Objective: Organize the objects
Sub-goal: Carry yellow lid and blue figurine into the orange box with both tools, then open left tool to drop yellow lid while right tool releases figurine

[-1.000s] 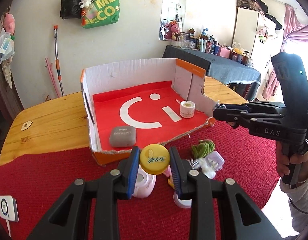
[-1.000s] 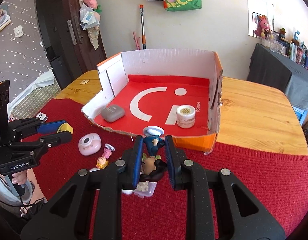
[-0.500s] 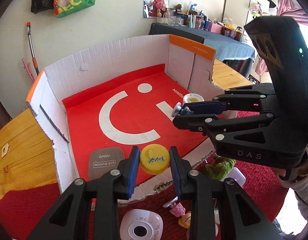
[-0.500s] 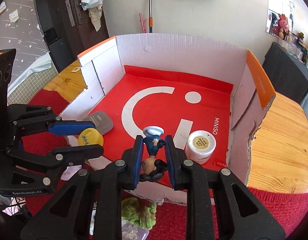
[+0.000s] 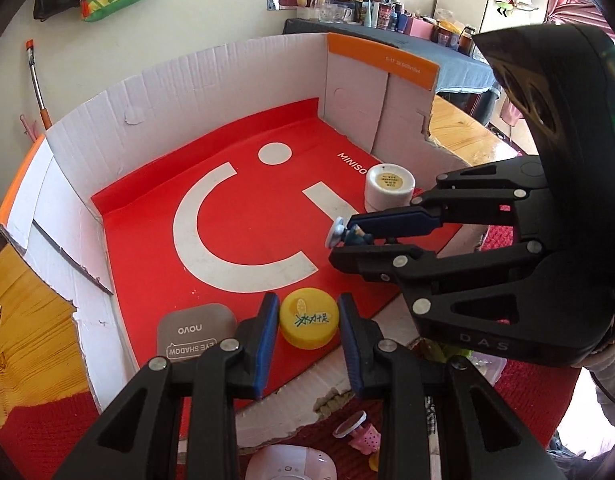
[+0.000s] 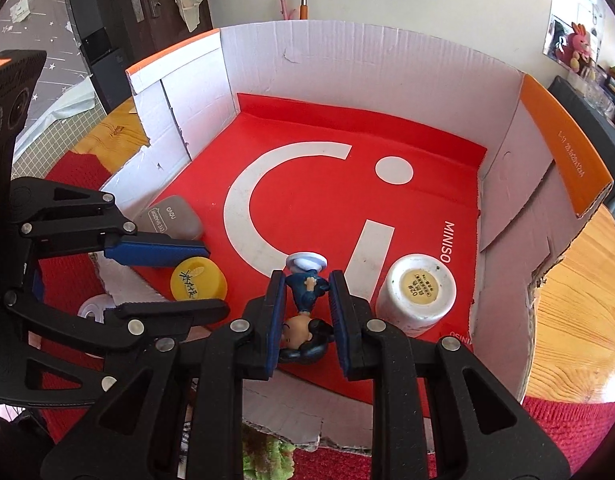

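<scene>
Both loads are over the cardboard box (image 6: pixel 379 80) now. My left tongs (image 5: pixel 307 322) are pinching the yellow cap (image 5: pixel 308 317) at the near edge, right beside the grey eye-shadow case (image 5: pixel 193 330). My right tongs (image 6: pixel 306 308) are clamped on the little figurine (image 6: pixel 305 304), hanging head toward me, base out, just left of the white jar (image 6: pixel 421 292). Trouble spots: the two tongs sit close together, so spreading one could bump the other. Let the cap go here and it may land on the case or roll. The figurine, released tilted, will likely topple against the jar.
</scene>
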A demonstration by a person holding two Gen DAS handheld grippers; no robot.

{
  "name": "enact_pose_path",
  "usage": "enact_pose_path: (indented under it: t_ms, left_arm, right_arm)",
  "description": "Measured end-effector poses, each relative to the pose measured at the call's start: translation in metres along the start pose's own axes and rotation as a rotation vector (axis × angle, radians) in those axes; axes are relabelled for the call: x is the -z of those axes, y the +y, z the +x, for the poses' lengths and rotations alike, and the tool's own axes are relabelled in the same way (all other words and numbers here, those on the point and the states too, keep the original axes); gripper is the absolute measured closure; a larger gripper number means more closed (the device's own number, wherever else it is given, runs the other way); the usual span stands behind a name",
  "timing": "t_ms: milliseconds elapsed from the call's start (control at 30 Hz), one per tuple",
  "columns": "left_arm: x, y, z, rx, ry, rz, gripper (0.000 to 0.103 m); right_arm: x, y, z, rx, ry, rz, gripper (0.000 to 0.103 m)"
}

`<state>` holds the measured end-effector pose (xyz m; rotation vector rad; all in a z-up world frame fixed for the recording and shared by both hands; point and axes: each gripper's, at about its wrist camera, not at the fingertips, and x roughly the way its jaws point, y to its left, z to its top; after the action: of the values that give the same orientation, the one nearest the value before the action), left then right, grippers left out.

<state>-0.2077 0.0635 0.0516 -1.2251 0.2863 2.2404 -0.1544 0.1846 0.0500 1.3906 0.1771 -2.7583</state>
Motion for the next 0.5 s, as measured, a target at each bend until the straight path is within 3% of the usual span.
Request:
enact_pose_path:
  t_ms: [333,500]
  left_arm:
    - [-0.011,0.0,0.02,0.008,0.094,0.034,0.071]
    - [-0.011,0.001,0.022,0.015,0.102,0.05,0.071]
  right_arm:
    - [0.0,0.0,0.008,-0.015,0.033,0.001,0.082]
    - [-0.001,-0.001,0.01,-0.016,0.046,-0.002,0.082]
